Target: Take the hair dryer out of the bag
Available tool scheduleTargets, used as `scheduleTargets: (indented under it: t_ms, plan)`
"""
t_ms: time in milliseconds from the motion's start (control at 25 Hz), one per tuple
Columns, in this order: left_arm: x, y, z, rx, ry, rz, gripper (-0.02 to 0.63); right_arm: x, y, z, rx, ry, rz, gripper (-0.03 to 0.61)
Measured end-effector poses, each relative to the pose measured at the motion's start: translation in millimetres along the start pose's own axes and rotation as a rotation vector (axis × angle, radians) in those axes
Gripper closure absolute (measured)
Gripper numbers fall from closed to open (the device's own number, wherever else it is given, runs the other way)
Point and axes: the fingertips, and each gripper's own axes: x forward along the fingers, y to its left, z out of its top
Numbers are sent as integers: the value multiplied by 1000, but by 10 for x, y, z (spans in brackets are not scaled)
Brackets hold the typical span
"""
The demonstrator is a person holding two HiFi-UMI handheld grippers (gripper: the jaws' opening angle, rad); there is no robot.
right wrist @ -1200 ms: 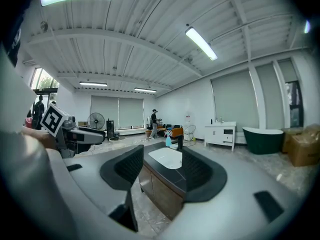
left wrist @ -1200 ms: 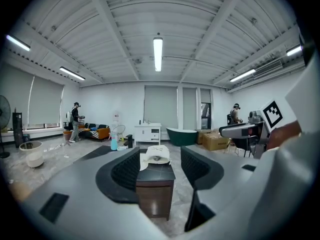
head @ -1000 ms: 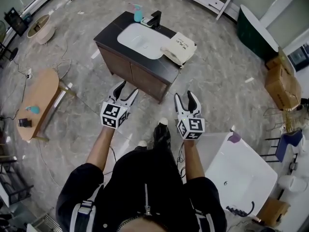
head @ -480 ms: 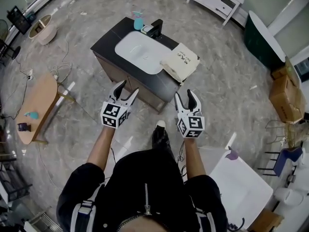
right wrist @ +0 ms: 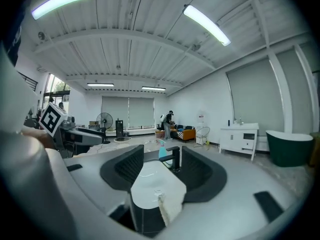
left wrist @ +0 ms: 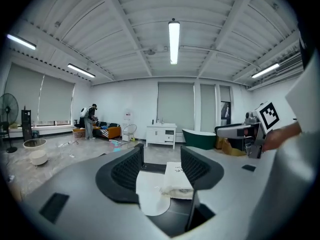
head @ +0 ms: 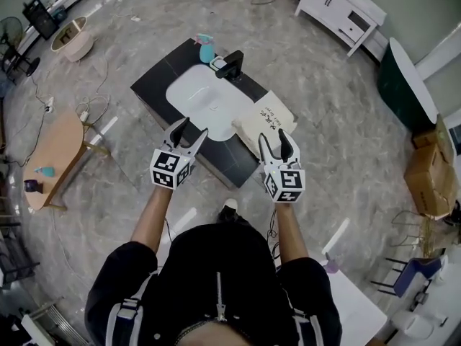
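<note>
**Presently: both grippers empty at the vanity's front edge, bag still on the counter**

- Left gripper [head: 194,127]: jaws apart, nothing between them. It is held over the front edge of the dark vanity counter [head: 155,85], by the near rim of the white basin [head: 198,99].
- Right gripper [head: 274,135]: jaws apart, nothing between them. It is held just before the near corner of the bag [head: 265,121] and does not grip it.
- Bag: cream cloth with dark print, lying flat on the right end of the counter beside the basin. In the right gripper view part of it [right wrist: 167,209] droops over the front edge. What it holds cannot be made out.
- Back edge of the counter: black faucet [head: 232,63] and teal bottle [head: 207,49].
- Room for moving: marbled floor [head: 324,121] lies open on every side of the vanity. The wooden side table [head: 54,153], dark green bathtub [head: 403,85] and cardboard boxes [head: 431,179] stand well apart from it.
</note>
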Motion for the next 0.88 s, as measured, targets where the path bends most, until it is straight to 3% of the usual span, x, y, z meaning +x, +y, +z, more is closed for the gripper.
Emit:
scheduleTargets:
  t_ms: [240,520,880]
  plan:
    - [404,19,-12,-35,2,50,353,376,-350,47,-12,3,64,345]
    - [549,121,-30,-37,10,80,354,605,-426,-44,-12,21,100,345]
    - [786,235,-84,-54,28,56,354,764,-511,-76,-24,59,100,345]
